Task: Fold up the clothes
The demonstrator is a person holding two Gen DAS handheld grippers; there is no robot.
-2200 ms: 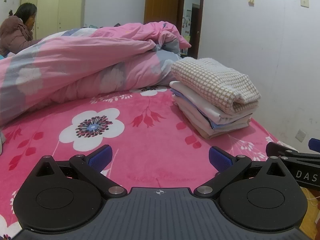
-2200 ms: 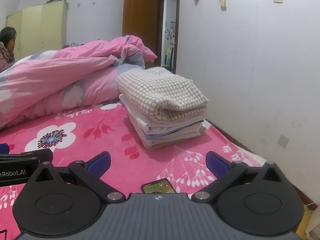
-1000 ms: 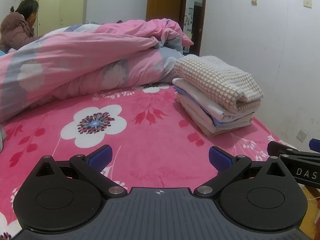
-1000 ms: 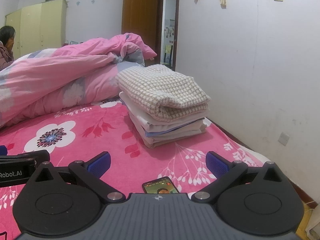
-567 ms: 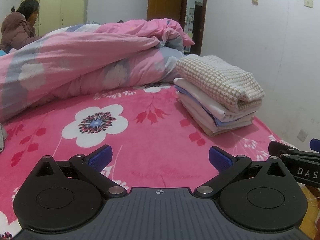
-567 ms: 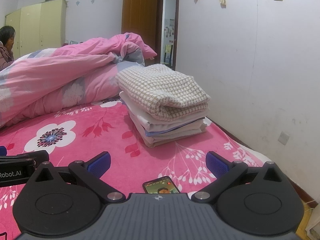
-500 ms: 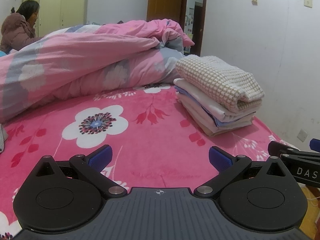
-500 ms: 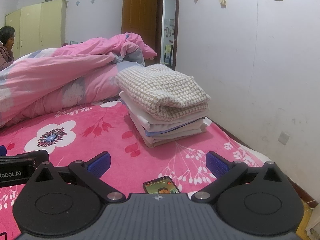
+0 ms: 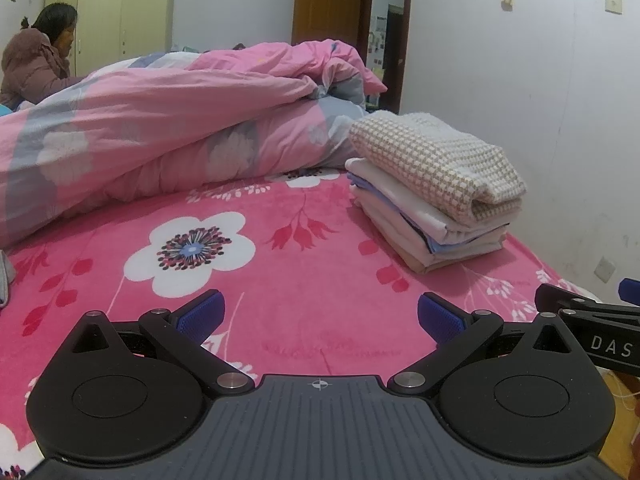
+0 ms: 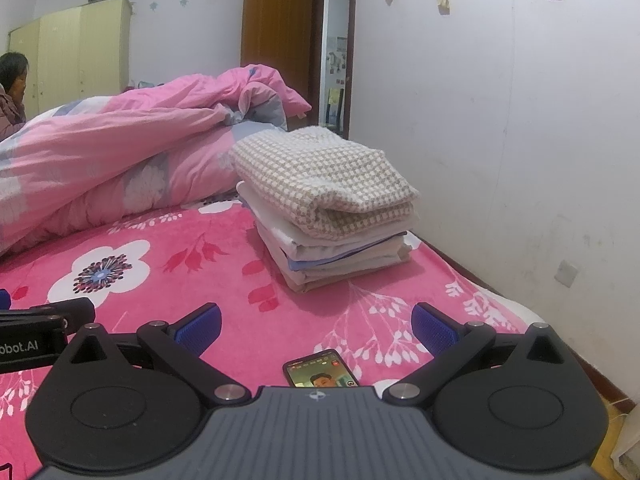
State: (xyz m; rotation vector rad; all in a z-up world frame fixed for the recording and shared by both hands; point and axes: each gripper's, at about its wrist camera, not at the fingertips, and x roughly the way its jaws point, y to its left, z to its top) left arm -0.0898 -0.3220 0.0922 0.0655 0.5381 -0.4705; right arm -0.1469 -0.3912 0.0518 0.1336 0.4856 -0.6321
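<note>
A stack of folded clothes (image 9: 432,200) (image 10: 332,208) sits on the pink flowered blanket (image 9: 288,264) (image 10: 168,264) near the wall, topped by a beige checked knit. My left gripper (image 9: 318,316) hovers open over the blanket, well short of the stack, with nothing between its blue pads. My right gripper (image 10: 314,322) is open too and empty, low over the bed's near edge. Each gripper's side shows at the edge of the other's view.
A rumpled pink quilt (image 9: 160,128) (image 10: 120,152) fills the far half of the bed. A phone (image 10: 320,368) with a lit screen lies just under my right gripper. A person (image 9: 36,56) sits at the far left. The white wall (image 10: 520,120) runs along the right.
Both views have shifted only slightly; the stack sits a touch further off than 2.2 s ago. Both grippers stay open and empty.
</note>
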